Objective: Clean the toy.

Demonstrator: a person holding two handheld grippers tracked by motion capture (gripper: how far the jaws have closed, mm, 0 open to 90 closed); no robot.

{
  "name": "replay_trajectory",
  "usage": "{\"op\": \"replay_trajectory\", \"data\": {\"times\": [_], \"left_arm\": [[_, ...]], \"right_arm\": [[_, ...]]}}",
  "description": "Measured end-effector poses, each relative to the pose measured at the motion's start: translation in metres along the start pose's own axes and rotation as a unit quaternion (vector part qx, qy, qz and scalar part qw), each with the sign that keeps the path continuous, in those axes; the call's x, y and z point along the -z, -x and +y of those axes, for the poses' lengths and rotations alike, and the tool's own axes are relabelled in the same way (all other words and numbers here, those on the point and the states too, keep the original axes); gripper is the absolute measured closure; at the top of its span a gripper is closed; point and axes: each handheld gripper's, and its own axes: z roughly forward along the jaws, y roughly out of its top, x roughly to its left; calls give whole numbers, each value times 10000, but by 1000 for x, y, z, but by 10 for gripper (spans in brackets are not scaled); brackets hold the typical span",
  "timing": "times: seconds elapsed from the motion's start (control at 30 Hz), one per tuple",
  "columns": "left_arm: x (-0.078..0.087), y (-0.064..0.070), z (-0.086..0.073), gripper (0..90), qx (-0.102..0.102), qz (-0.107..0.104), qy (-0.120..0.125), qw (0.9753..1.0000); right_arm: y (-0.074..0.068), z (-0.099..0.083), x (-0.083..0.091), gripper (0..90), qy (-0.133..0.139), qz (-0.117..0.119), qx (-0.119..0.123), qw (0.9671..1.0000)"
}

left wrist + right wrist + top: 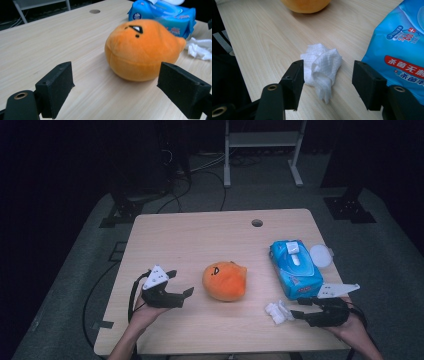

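Darkness surrounded the desk, a pale wood-grain top with rounded corners and a small round cable hole near its far edge, standing on grey carpet under what looked like a single pool of light. Beyond the far edge, black cables trailed over the floor past the feet of a white metal frame and two black stand bases. An orange plush toy with a stitched face sat near the middle of the desk, somewhat toward the near edge. A blue pack of wet wipes lay toward the right edge, its white lid flipped open. A crumpled white wipe rested on the bare wood just beside the pack's near end, close to the near right corner. The right tool was held low over the desk there, its jaws spread wide on either side of the wipe and gripping nothing; one jaw stood very close to the wipe, though contact could not be told. The left tool hovered near the near left corner, its jaws wide apart and empty, aimed at the toy, which stood a little beyond them.
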Motion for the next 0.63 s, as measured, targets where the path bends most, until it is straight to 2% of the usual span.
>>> {"op": "replay_trajectory", "data": {"times": [0.33, 0.63], "left_arm": [[3, 0, -19, 117, 132, 5, -100, 9999], [-3, 7, -38, 107, 86, 10, -351, 9993]], "right_arm": [[1, -2, 0, 407, 21, -14, -37, 10000], [1, -8, -3, 401, 133, -32, -49, 9999]]}}
